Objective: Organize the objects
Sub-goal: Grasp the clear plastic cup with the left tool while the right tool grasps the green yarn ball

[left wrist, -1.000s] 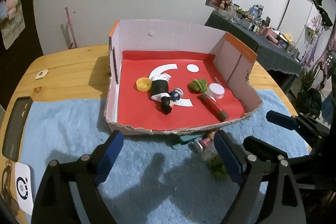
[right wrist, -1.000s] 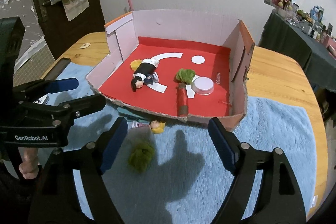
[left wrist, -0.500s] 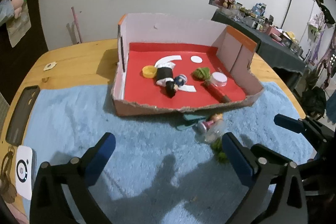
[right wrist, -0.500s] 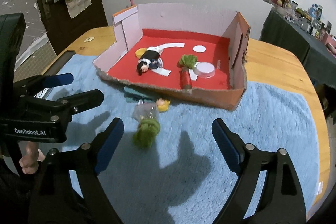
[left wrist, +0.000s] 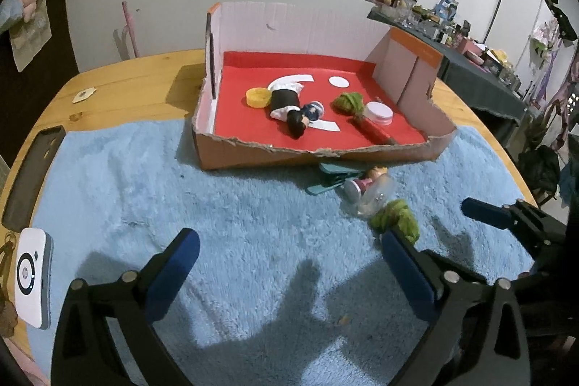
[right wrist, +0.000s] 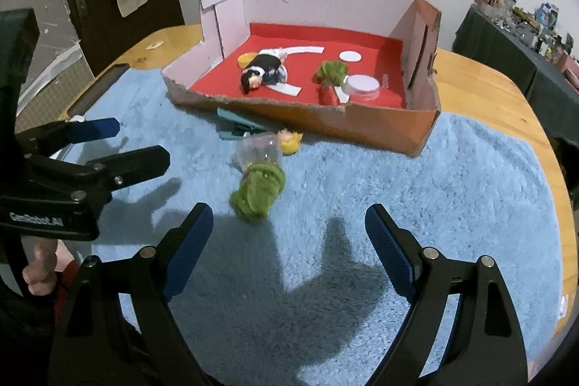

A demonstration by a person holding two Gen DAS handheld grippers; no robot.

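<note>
Left gripper (left wrist: 289, 270): lower centre of its own view, jaws set wide and closing a little, nothing between them, only blue towel (left wrist: 253, 223) beneath; seen again at middle left of the right view (right wrist: 119, 143), a hand (right wrist: 41, 263) gripping its handle at lower left.

Right gripper (right wrist: 286, 237): lower centre of its view, jaws wide apart, empty, blue pads either side of bare towel (right wrist: 470, 187).

Green plush piece (right wrist: 258, 192): just above and left of the right gripper's left pad, on the towel, touching a clear plastic item (right wrist: 258, 151) lying behind it; in the left view the same plush (left wrist: 396, 221) sits at centre right.

Small blond figure (right wrist: 291, 140): beside the clear item, near the box front.

Teal clip (right wrist: 235, 127): at the foot of the box's torn front wall.

Cardboard box (right wrist: 380, 125): upper centre, red floor, resting partly on towel, partly on wooden table (right wrist: 488, 85); contents: dark-haired doll (right wrist: 262, 69) lying flat, yellow cap (right wrist: 246, 59) at its side, red roll with green top (right wrist: 329, 82), white round lid (right wrist: 362, 87) touching that roll.

Black phone case (left wrist: 30, 176): left edge of the left view; white device (left wrist: 30, 277) below it.
</note>
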